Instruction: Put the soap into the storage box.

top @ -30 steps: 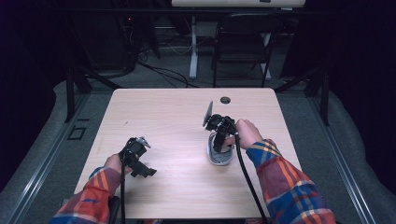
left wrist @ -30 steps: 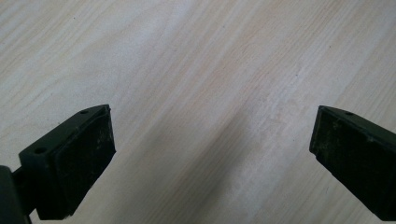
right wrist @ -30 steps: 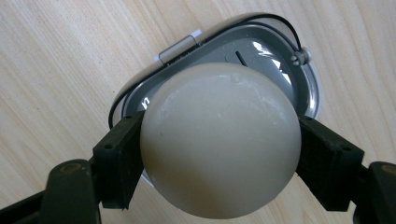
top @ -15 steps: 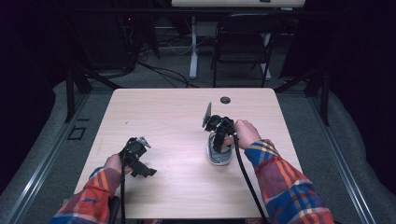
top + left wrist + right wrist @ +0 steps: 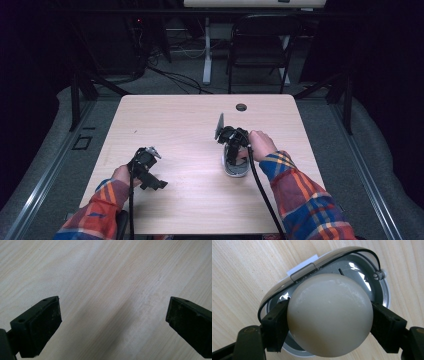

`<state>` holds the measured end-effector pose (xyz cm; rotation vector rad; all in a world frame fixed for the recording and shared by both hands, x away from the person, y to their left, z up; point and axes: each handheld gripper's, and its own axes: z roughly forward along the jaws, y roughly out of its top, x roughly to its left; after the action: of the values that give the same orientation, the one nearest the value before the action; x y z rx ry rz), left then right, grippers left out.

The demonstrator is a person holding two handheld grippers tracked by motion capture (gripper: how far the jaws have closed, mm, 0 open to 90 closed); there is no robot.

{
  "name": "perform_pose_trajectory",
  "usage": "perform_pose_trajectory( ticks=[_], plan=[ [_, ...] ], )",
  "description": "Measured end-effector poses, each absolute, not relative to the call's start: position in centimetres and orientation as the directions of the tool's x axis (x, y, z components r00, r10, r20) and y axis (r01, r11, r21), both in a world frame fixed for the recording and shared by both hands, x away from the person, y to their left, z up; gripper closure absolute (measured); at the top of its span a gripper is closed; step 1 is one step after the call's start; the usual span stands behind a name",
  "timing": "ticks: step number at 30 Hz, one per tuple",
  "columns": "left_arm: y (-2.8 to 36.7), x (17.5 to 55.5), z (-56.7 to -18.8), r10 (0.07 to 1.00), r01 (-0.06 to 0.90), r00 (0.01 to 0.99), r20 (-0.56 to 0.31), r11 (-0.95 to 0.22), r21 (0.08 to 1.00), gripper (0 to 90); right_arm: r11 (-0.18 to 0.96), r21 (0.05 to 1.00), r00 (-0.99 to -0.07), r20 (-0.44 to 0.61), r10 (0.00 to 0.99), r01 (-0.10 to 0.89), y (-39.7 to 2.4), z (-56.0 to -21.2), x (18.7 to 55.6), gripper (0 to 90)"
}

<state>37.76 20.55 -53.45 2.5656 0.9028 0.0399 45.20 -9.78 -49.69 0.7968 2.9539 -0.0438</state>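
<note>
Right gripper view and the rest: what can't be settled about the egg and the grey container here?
- Right gripper view: the egg clamped in the right gripper hides most of the grey container; whether the egg touches its floor cannot be told.
- High view: the right gripper and hand cover the container; the egg is too small.
- Left gripper view: open left gripper over bare table; jaw bases cut off.

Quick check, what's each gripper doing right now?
Left gripper: open, nothing between its jaws, over bare table.
Right gripper: shut on the egg, over a small round container.
</note>
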Motion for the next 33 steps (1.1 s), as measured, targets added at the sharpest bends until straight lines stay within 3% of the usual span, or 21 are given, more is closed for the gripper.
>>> perform_pose_trajectory(
  ticks=[24, 33],
  plan=[
    [20.6, 37.8, -53.5, 0.606, 0.595, 0.788, -0.11, -0.703, 0.389, 0.0, 0.866, -0.012, -0.863, -0.088, 0.498, 0.501, -9.7, -50.7, 45.1, 23.1],
    [20.6, 37.7, -53.5, 0.607, 0.596, 0.787, -0.11, -0.704, 0.387, 0.0, 0.871, 0.024, -0.867, -0.086, 0.491, 0.49, -10.1, -49.9, 44.8, 16.3]
  ],
)
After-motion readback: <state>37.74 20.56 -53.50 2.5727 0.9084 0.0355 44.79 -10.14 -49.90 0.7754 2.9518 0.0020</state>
